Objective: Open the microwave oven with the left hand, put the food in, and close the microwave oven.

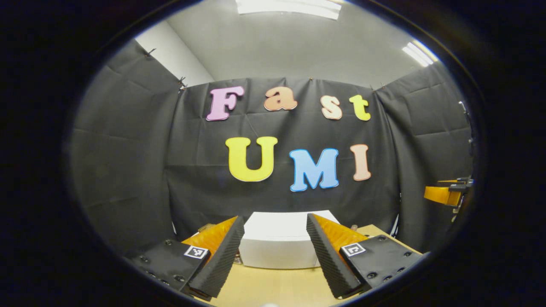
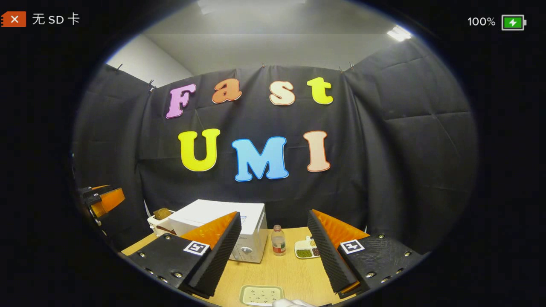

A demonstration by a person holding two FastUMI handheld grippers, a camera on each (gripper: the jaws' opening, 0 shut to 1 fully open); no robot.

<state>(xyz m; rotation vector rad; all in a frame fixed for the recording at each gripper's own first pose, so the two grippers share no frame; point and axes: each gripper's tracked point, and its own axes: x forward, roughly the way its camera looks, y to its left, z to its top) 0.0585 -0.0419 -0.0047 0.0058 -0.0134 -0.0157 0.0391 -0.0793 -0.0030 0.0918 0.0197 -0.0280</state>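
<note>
Microwave [image 1: 279, 245] white, door closed, on wooden table [image 1: 277, 288], straight ahead between spread fingers of left gripper [image 1: 275, 251], apart from them. Left gripper wide open, empty. Right gripper [image 2: 275, 251] also wide open, empty; in right gripper view microwave ahead-left, bottle [image 2: 278, 241] just right of it, small tray [image 2: 261, 295] near, low between fingers.

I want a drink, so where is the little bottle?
In the right gripper view, the bottle stands on the wooden table, just right of the white microwave and left of a small divided dish.
</note>
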